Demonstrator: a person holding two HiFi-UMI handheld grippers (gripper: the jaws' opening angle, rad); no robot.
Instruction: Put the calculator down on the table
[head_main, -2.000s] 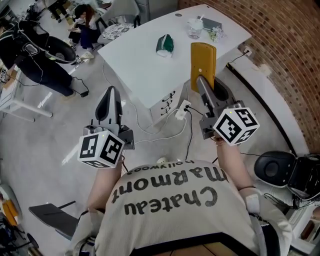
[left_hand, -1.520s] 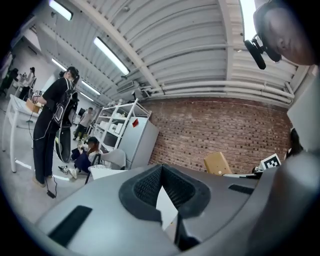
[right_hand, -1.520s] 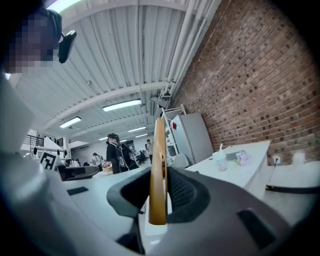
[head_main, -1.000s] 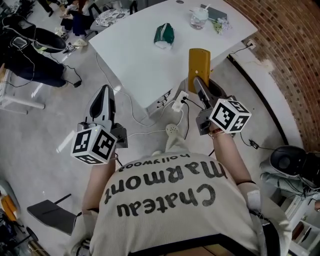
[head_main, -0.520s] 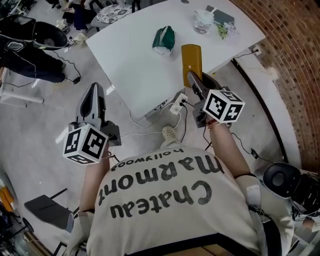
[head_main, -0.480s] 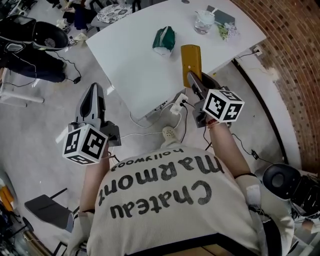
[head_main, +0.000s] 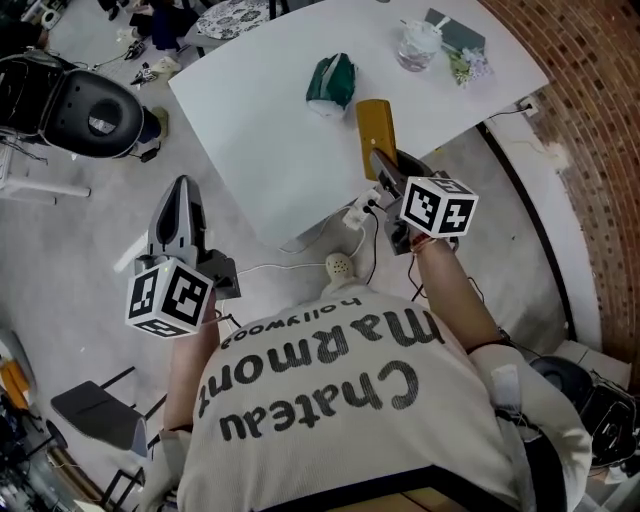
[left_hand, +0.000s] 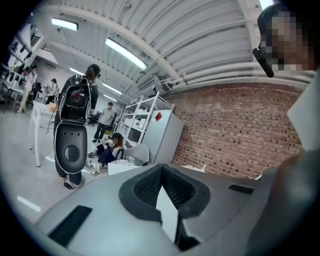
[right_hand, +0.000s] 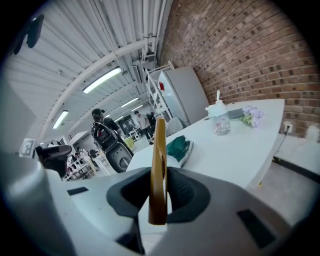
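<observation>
1. The right gripper (head_main: 384, 166) is clamped on the yellow calculator (head_main: 374, 128). In the right gripper view the pads press both flat faces, and the calculator stands edge-on and upright between the jaws.
2. The left gripper (head_main: 181, 192) hangs over the grey floor off the person's left side. Its jaws are together at the tips with nothing between them.
3. The calculator reaches out ahead of the right gripper, over the near edge of the white table (head_main: 250, 120). Whether it touches the tabletop cannot be told.
4. A green pouch (head_main: 330, 83) lies on the table just beyond the calculator's far end, apart from it.
5. At the table's far end stand a clear lidded cup (head_main: 418, 46) and, beside it, a sprig of pale flowers (head_main: 468, 66).
6. A brick wall (head_main: 595, 120) runs along the right.
</observation>
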